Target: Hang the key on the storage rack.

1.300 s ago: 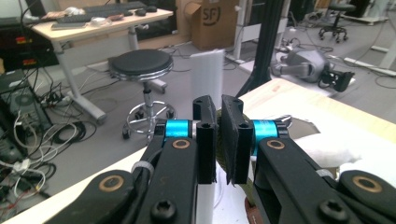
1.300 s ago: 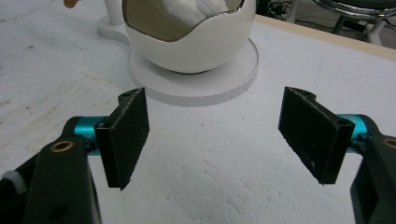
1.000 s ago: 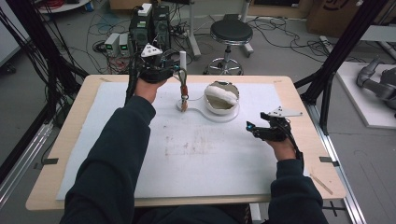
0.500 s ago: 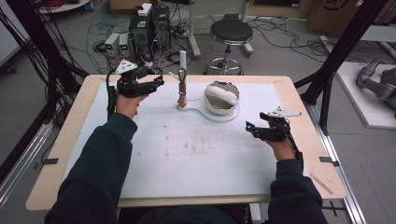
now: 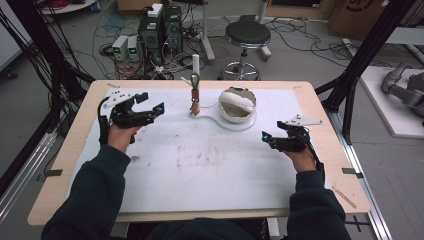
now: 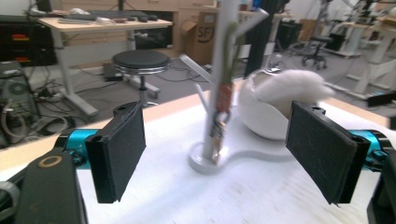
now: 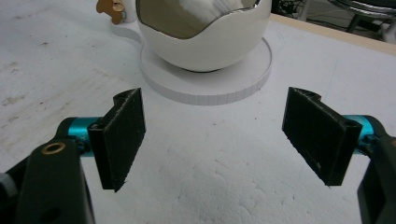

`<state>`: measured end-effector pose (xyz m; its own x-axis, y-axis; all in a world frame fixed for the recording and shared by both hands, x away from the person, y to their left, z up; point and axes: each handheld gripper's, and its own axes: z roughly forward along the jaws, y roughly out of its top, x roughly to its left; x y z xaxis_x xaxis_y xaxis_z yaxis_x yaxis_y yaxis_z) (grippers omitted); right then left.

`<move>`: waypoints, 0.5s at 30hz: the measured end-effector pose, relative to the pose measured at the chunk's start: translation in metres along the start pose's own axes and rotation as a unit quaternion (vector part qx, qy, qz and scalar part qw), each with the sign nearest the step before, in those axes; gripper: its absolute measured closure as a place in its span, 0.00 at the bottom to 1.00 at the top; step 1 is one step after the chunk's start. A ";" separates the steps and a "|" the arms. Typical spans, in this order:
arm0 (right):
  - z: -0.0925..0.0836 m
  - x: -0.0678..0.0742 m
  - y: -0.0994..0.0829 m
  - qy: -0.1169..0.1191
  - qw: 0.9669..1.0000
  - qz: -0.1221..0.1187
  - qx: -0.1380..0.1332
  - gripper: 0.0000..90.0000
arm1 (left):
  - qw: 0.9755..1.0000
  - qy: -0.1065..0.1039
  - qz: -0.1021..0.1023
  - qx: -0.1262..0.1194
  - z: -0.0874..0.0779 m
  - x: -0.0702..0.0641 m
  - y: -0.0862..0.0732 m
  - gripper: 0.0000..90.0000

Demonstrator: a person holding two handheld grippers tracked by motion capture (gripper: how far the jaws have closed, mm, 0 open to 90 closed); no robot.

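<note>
Although no item is in either grip, the work appears to centre on the white stand at the far middle of the table, and the inspection proceeds from the largest item down.

Table: wooden top under a white mat, stained near its middle, otherwise bare of loose parts.

Stand: a round base carrying an egg-shaped white bowl with white padding inside; a narrow arm runs from the base to an upright post.

Left gripper: at the left far part of the mat, well apart from the post, aimed towards it. Its jaws have just been opening and now stand wide with nothing between them.

Right gripper: near the right edge of the mat, short of the stand's base, jaws wide and empty.

Smallest item: a keychain, with an orange tag and metal rings, hangs from a hook on the post; in the left gripper view it hangs against the post, free of both pads.

Assessment: hanging looks complete. Judged remaining: withdrawal of both grippers, or nothing further.
</note>
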<state>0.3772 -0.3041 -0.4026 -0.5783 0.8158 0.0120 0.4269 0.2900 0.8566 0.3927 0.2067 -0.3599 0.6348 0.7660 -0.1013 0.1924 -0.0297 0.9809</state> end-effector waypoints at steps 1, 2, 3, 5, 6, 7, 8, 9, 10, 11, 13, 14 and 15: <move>0.000 0.000 0.000 0.003 1.000 -0.001 -0.001 0.24 | 1.000 -0.003 0.002 0.000 -0.005 -0.003 -0.006 0.22; -0.001 0.000 0.000 0.005 1.000 0.000 -0.002 0.24 | 1.000 -0.003 0.001 0.000 -0.007 -0.005 -0.010 0.22; -0.001 0.000 -0.001 0.007 1.000 0.000 -0.004 0.24 | 1.000 0.001 0.003 0.001 -0.010 -0.008 -0.016 0.22; -0.002 -0.001 -0.002 0.012 1.000 0.000 -0.005 0.24 | 1.000 0.005 -0.002 0.001 -0.015 -0.011 -0.026 0.22; -0.002 -0.001 -0.002 0.014 1.000 -0.001 -0.004 0.24 | 1.000 0.009 0.000 0.004 -0.017 -0.012 -0.030 0.22; -0.002 -0.001 -0.003 0.015 1.000 0.000 -0.003 0.24 | 1.000 0.012 0.002 0.008 -0.018 -0.014 -0.034 0.22; -0.002 -0.002 -0.004 0.014 1.000 -0.003 -0.003 0.24 | 1.000 0.017 0.004 0.010 -0.020 -0.015 -0.038 0.22; -0.003 -0.002 -0.004 0.015 1.000 -0.001 -0.002 0.24 | 1.000 0.020 0.004 0.010 -0.021 -0.016 -0.041 0.22; -0.004 -0.002 -0.005 0.015 1.000 -0.003 -0.002 0.24 | 1.000 0.024 0.004 0.012 -0.022 -0.017 -0.044 0.22; -0.005 -0.002 -0.005 0.015 1.000 -0.003 -0.002 0.24 | 0.999 0.027 0.005 0.017 -0.023 -0.018 -0.047 0.22; -0.007 -0.001 -0.006 0.013 1.000 -0.003 -0.003 0.24 | 0.999 0.029 0.002 0.022 -0.025 -0.019 -0.050 0.22; -0.008 -0.001 -0.006 0.013 1.000 -0.004 -0.003 0.24 | 0.999 0.031 0.001 0.023 -0.026 -0.019 -0.052 0.22; -0.009 0.000 -0.006 0.013 1.000 -0.004 -0.003 0.24 | 0.999 0.031 0.002 0.025 -0.028 -0.020 -0.055 0.22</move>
<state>0.3683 -0.3103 -0.4036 -0.5996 0.8001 0.0175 0.4177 0.2941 0.8597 0.3488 0.2112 -0.4068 0.5880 0.8043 -0.0860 0.2289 -0.0635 0.9714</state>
